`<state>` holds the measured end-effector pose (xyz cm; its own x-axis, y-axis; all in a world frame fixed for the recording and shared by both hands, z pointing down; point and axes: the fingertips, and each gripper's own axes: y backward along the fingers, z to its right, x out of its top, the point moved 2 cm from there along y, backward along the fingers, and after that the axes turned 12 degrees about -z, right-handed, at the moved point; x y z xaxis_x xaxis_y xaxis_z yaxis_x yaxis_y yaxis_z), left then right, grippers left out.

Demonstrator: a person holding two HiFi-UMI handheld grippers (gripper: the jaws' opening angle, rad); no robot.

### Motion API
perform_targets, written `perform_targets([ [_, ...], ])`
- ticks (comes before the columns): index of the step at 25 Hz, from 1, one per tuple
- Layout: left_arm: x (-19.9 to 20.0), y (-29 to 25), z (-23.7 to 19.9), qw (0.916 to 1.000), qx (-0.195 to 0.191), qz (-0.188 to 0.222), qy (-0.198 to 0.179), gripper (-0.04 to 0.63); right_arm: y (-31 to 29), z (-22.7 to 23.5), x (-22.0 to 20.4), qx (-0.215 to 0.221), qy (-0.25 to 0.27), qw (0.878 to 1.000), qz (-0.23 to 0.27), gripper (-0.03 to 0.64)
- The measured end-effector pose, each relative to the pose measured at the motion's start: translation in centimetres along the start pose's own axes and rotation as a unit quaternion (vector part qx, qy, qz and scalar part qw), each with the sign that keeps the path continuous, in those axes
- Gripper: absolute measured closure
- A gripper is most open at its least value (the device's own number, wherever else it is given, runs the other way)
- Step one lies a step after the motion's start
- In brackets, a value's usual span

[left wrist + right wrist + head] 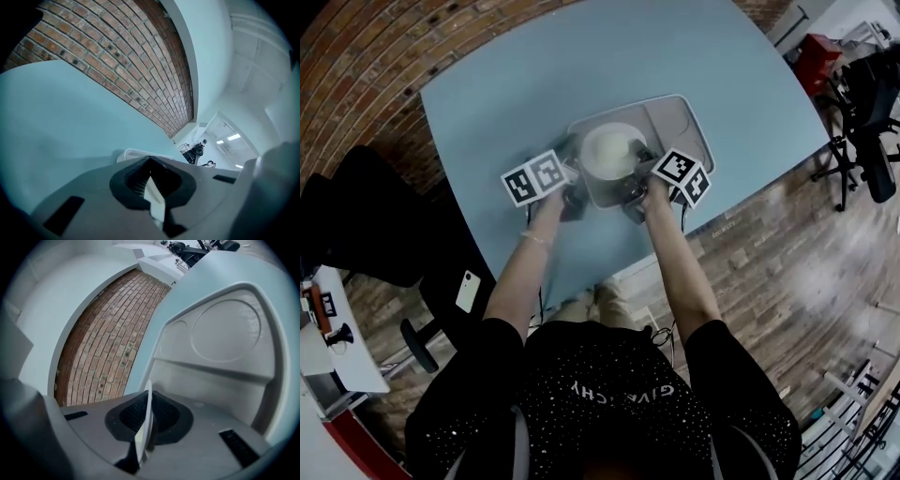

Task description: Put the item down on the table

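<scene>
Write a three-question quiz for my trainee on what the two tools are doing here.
1. Multiple choice: what do the left tool and the right tool both grip?
A) a white dish
B) a mug
C) a sponge
2. True or false: the grey tray sits on bare brick.
3. Fill in: the right tool's jaws are ___ on the dish's thin rim.

Key
1. A
2. False: it sits on the light blue table.
3. shut
</scene>
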<state>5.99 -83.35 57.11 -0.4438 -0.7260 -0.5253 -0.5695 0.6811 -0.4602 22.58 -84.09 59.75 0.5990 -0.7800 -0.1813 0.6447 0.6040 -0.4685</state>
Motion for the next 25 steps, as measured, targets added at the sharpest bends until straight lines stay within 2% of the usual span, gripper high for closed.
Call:
perform_targets([
  [3,-0.5,-0.3,0.5,0.9998,0.001,-0.011,-0.014,0.584,-0.2,0.6,0.1,-0.004,-0.015,1.0,-0.003,0.589],
  [5,-0.9,-0.3,0.8,0.9997,0.0,-0.017,-0.02,0.584,-0.5,0.9,0.1,-0.022,-0.023,0.999,-0.014,0.588],
  [7,-1.2,-0.3,1.3,0.9995,-0.001,-0.021,-0.025,0.584,-0.6,0.7,0.1,-0.044,-0.008,0.999,-0.03,0.555],
  [10,-1.1,-0.3,1.9,0.999,0.002,-0.026,-0.036,0.584,-0.8,-1.1,0.1,-0.052,0.048,0.996,-0.048,0.369],
  [12,-1.0,0.0,1.9,0.9989,0.009,-0.026,-0.037,0.584,-0.8,-2.0,-0.3,-0.072,0.096,0.991,-0.055,0.276],
  [13,-0.9,0.2,1.8,0.999,0.013,-0.024,-0.035,0.584,-0.6,-2.1,-0.3,-0.089,0.115,0.988,-0.051,0.253],
  [15,-0.7,0.5,1.8,0.9991,0.018,-0.022,-0.031,0.584,0.7,-2.0,0.2,-0.137,0.152,0.979,-0.02,0.252],
  [18,-0.7,0.7,1.7,0.999,0.022,-0.024,-0.03,0.584,2.6,-2.4,0.7,-0.212,0.237,0.948,0.016,0.252],
  [20,-0.7,0.6,1.9,0.999,0.02,-0.027,-0.031,0.584,2.7,-3.0,0.5,-0.218,0.281,0.934,0.019,0.255],
  [21,-0.7,0.6,2.1,0.999,0.018,-0.028,-0.031,0.584,2.7,-3.4,0.3,-0.207,0.288,0.935,0.018,0.269],
  [23,-0.8,0.6,2.5,0.9991,0.014,-0.028,-0.03,0.584,2.7,-4.0,-0.2,-0.171,0.272,0.947,0.018,0.606],
  [25,-0.9,0.7,2.8,0.9992,0.009,-0.028,-0.028,0.584,2.6,-4.7,-0.9,-0.119,0.237,0.964,0.013,0.606],
])
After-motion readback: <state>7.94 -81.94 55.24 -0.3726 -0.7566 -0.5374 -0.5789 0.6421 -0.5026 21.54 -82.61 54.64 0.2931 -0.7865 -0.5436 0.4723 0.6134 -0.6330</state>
